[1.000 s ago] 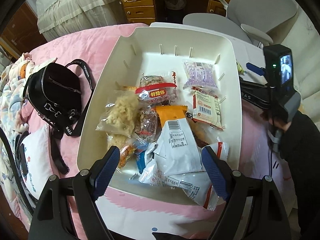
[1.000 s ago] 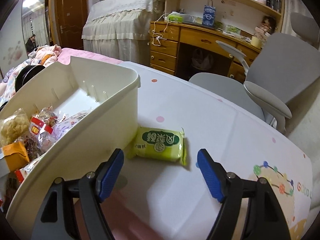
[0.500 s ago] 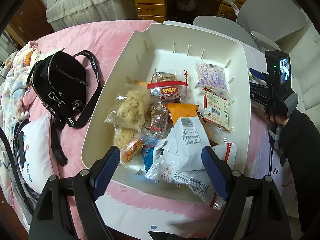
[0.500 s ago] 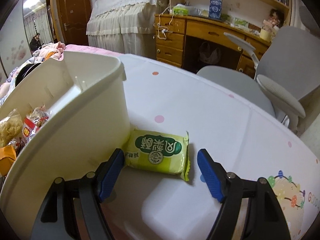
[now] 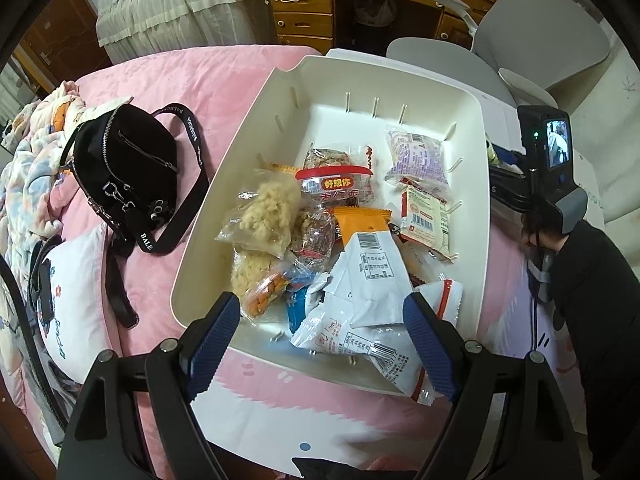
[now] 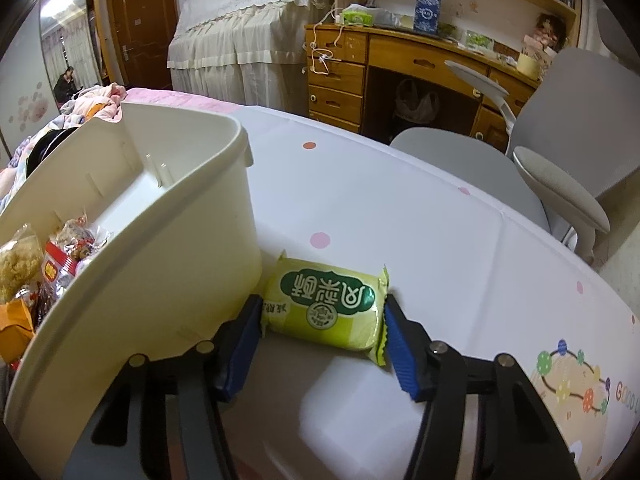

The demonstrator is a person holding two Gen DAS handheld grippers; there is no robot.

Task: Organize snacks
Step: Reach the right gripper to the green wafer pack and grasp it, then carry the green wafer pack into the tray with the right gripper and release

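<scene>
1. Bedroom setup: white dotted tabletop (image 6: 400, 216) over a pink bed.
2. right gripper (image 6: 322, 334) jaws have just been closing, and the blue pads now touch both ends of the green snack pack (image 6: 326, 306) lying just beside the bin (image 6: 168, 248); a second ago they stood well clear of it.
3. left gripper (image 5: 322, 330) hangs wide open, nothing held, above the bin's snack pile (image 5: 332, 240), same as before.

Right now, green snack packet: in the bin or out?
Out. The green snack packet lies flat on the white tabletop beside the cream bin, between the right hand-held gripper pads, which have just been closing.
</scene>
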